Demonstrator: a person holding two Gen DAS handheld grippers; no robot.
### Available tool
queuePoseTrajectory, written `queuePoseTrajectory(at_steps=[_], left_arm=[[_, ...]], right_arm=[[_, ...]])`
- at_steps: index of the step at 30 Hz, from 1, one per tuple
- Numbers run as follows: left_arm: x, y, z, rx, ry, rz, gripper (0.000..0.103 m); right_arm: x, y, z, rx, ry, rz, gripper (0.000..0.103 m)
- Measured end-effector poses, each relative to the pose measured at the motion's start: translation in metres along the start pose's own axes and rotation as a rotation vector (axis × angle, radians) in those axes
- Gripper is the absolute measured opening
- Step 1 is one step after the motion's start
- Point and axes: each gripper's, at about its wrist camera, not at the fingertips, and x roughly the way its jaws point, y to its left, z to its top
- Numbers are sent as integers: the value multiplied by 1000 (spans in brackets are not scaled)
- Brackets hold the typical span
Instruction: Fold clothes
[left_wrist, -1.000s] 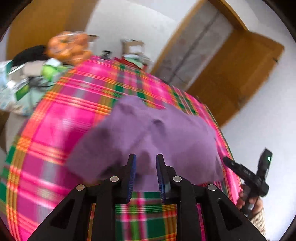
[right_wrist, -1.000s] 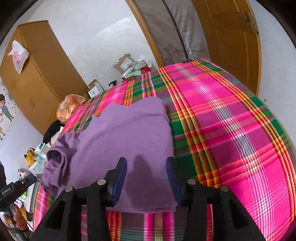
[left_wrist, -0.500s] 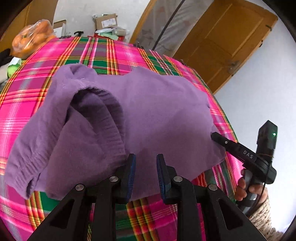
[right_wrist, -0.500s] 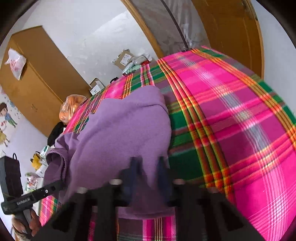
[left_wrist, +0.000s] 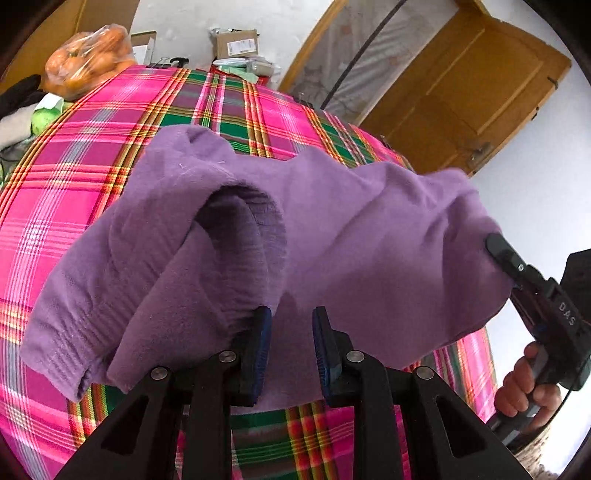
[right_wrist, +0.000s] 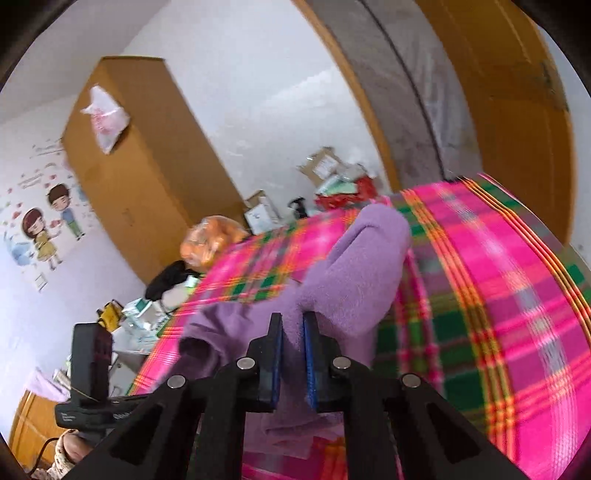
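Purple sweater (left_wrist: 332, 236) is lying bunched on the plaid-covered bench (left_wrist: 74, 177), its near hem sitting between the fingers of the left claw (left_wrist: 290, 347), which is gaping, not pinching. Right claw (right_wrist: 291, 354) is clamping the sweater's right edge, lifting that corner off the bench.

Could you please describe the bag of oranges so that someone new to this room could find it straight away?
Start at the table under the pink plaid tablecloth, where the purple sweater lies. Go to the far corner by the wooden wardrobe. The bag of oranges sits there: clear plastic, round orange fruit, the only orange thing.
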Motion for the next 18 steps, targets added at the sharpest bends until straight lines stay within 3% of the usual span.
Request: queuePoseTrajectory(at_steps=[12,18], left_arm=[[-36,2,1,-33,-95,-85,24],[-40,14,-1,-64,-98,-82,24]], right_arm=[[43,74,-4,-107,58,159,11],[72,104,-13,-145,124,207,11]])
